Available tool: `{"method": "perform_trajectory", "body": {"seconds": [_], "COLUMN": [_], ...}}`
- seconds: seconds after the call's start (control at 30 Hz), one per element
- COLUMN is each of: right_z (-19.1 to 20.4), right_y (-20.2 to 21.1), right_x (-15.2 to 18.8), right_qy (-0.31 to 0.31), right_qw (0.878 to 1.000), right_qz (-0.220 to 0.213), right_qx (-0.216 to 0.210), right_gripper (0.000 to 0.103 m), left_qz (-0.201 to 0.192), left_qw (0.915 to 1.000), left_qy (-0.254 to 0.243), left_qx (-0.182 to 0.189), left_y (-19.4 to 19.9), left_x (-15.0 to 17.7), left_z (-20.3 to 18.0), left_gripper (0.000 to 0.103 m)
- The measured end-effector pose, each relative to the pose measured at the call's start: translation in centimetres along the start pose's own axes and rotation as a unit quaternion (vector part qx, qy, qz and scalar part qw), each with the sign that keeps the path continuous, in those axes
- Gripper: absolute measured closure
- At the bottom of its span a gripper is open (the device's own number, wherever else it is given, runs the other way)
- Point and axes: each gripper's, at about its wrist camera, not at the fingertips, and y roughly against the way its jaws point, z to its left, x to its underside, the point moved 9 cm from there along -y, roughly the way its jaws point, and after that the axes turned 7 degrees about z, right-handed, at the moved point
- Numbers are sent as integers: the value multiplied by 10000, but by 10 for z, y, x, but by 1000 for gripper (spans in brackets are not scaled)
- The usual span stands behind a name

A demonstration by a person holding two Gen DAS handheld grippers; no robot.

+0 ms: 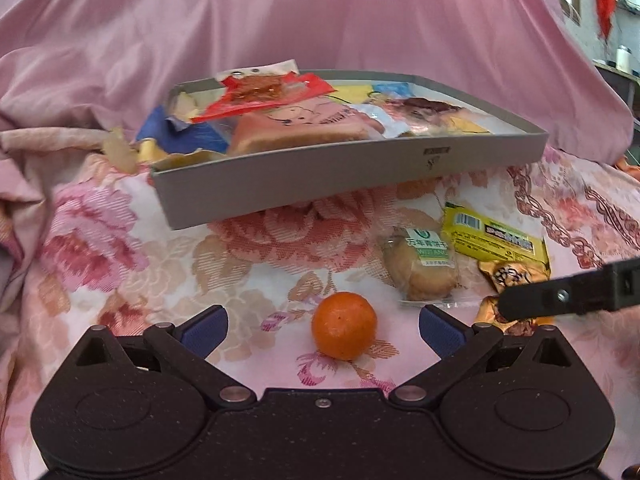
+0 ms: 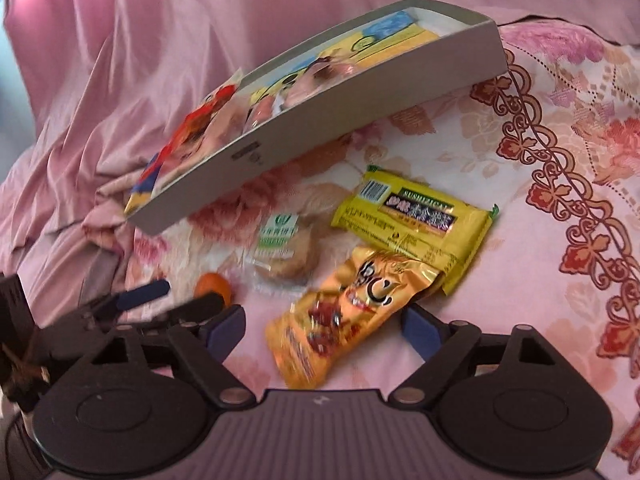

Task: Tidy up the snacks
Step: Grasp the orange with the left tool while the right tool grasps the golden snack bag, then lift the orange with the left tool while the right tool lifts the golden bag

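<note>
Straddling orange packet (image 2: pixel 344 312), right gripper (image 2: pixel 324 326) jaws spread, not pinching; crinkly, light, slippery — grab mid-body. Left gripper (image 1: pixel 323 326) spread round mandarin (image 1: pixel 344 325).

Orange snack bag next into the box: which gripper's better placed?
Right gripper: open, with the orange snack bag lying between its fingers. Left gripper is lined up on the tangerine instead.
</note>
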Motion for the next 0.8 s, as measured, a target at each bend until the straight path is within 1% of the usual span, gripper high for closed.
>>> {"method": "perform_trajectory", "body": {"seconds": [0.07, 0.1, 0.13, 0.17, 0.2, 0.23, 0.3, 0.33, 0.37, 0.43, 0.5, 0.53, 0.6, 0.67, 0.73, 0.77, 0.8], "right_z": [0, 0, -1, -2, -3, -5, -8, -10, -10, -10, -8, -6, 0, 8, 12, 13, 12], "right_y": [-3, -5, -6, -6, -6, -5, -5, -4, -4, -5, -7, -9, -12, -16, -18, -17, -16], "right_x": [-3, -4, -4, -5, -5, -5, -5, -5, -5, -6, -6, -6, -5, -4, -2, -2, -2], "right_qy": [-17, -29, -46, -74, -113, -153, -232, -263, -287, -289, -219, -158, 40, 387, 700, 780, 749], "right_qw": [10000, 10000, 10000, 9999, 9998, 9998, 9996, 9995, 9994, 9995, 9997, 9999, 10000, 9989, 9961, 9950, 9954], "right_qz": [-46, -59, -81, -111, -136, -158, -173, -170, -166, -137, -85, -53, -12, 31, 39, 31, 20], "right_qx": [-14, -18, -14, -11, -2, 18, 27, 17, 2, -11, -10, -5, 76, 266, 536, 628, 602], "right_gripper": [20, 23, 28, 31, 38, 47, 54, 57, 57, 54, 48, 44, 41, 43, 60, 64, 69], "left_qz": [15, 19, 29, 41, 54, 70, 82, 96, 108, 109, 100, 104, 118, 145, 194, 223, 262], "left_qw": [10000, 9999, 9999, 9998, 9997, 9996, 9994, 9993, 9992, 9994, 9993, 9992, 9989, 9986, 9980, 9976, 9970], "left_qy": [-28, -22, -1, 20, 42, 70, 128, 146, 151, 151, 174, 207, 289, 369, 493, 561, 640], "left_qx": [77, 108, 133, 170, 214, 273, 320, 342, 344, 301, 321, 338, 349, 347, 339, 339, 344], "left_y": [-3, -4, -4, -5, -6, -7, -8, -9, -9, -10, -10, -10, -10, -9, -7, -5, -4], "left_x": [-1, -1, -1, 0, 0, 0, 1, 1, 1, 2, 2, 2, 2, 2, 3, 4, 5], "left_z": [-1, -1, -1, -1, -1, -1, -1, -1, -1, -1, -1, -1, -1, 0, 1, 2, 2], "left_gripper": [7, 9, 13, 17, 19, 24, 33, 40, 47, 54, 59, 64, 65, 66, 66, 66, 66]}}
